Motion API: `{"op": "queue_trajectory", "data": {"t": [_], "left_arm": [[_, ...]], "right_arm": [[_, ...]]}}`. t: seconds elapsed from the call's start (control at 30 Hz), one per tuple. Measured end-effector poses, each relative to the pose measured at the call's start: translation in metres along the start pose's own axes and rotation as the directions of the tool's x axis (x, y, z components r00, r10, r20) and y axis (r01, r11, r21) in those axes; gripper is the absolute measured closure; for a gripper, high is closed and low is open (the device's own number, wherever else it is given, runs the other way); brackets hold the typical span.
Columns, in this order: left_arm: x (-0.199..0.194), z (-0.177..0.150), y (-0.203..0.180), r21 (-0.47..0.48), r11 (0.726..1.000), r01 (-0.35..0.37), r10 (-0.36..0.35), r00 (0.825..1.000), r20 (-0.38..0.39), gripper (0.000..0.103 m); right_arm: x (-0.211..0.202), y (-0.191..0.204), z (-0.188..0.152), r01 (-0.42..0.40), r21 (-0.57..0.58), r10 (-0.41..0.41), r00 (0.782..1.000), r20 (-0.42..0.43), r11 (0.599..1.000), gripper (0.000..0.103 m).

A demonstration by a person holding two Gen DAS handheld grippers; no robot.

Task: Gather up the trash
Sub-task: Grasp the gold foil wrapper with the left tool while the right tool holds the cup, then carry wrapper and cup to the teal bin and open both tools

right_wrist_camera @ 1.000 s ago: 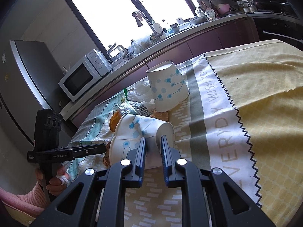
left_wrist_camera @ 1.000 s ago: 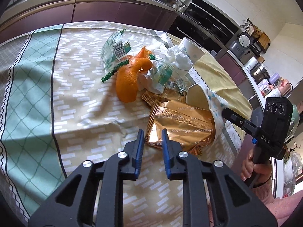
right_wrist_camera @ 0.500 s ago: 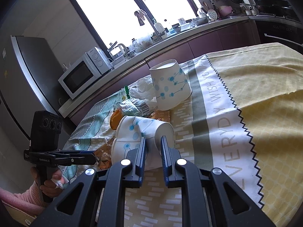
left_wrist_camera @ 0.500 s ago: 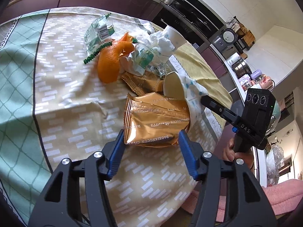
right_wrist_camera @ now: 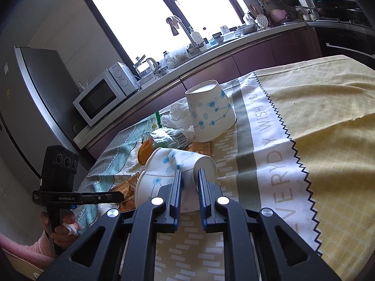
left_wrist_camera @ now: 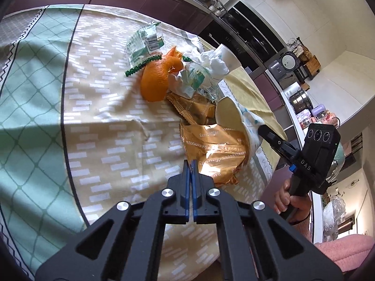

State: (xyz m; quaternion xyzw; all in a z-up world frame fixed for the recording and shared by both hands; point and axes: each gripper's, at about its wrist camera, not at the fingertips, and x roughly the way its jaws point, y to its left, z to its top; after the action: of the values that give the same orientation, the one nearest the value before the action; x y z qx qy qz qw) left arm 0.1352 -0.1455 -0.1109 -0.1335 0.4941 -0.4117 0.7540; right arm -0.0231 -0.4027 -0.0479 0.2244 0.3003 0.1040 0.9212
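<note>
The table (left_wrist_camera: 98,107) held a heap of trash near its edge. On the near side of that heap, the left gripper (left_wrist_camera: 190,164), spread around the gold wrapper (left_wrist_camera: 218,154) half a second before, had just snapped together and pinched the wrapper's near corner. That probably meant the wrapper was secured and ready to lift away. The right gripper (right_wrist_camera: 189,178) sat clamped on the crushed paper cup (right_wrist_camera: 173,171), lying on its side beside the wrapper.
</note>
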Motion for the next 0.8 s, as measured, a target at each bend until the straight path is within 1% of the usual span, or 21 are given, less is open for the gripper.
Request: {"op": "queue_trajectory", "data": {"t": [0.13,0.27,0.4,0.47,0.5,0.6,0.7,0.8], "left_arm": [[-0.034,-0.002,-0.003,0.028,1.000,-0.007,0.005,0.997,0.071,0.101],[-0.074,-0.005,-0.001,0.041,0.999,-0.035,0.029,0.989,0.144,0.101],[-0.118,-0.013,0.012,0.029,0.997,-0.068,0.060,0.974,0.216,0.101],[-0.142,-0.019,0.018,0.016,0.996,-0.091,0.084,0.963,0.257,0.101],[-0.155,-0.022,0.024,0.007,0.994,-0.106,0.100,0.956,0.277,0.101],[-0.194,-0.033,0.040,-0.032,0.986,-0.162,0.163,0.927,0.338,0.101],[-0.237,-0.045,0.057,-0.088,0.968,-0.234,0.249,0.884,0.395,0.101],[-0.279,-0.057,0.077,-0.158,0.937,-0.311,0.349,0.828,0.439,0.101]], "right_arm": [[-0.009,0.009,0.006,0.003,-0.028,-0.002,1.000,0.017,1.000,0.094],[-0.013,0.025,0.011,-0.022,-0.053,0.024,0.999,0.030,0.998,0.094],[-0.011,0.051,0.017,-0.073,-0.099,0.076,0.997,0.025,0.992,0.094],[-0.004,0.068,0.021,-0.108,-0.127,0.111,0.994,0.013,0.986,0.094],[0.002,0.078,0.023,-0.132,-0.140,0.133,0.991,0.004,0.981,0.094],[0.025,0.112,0.029,-0.208,-0.187,0.206,0.978,-0.032,0.960,0.094],[0.056,0.154,0.034,-0.289,-0.236,0.276,0.957,-0.088,0.928,0.094],[0.090,0.200,0.038,-0.370,-0.291,0.340,0.928,-0.150,0.882,0.094]]}}
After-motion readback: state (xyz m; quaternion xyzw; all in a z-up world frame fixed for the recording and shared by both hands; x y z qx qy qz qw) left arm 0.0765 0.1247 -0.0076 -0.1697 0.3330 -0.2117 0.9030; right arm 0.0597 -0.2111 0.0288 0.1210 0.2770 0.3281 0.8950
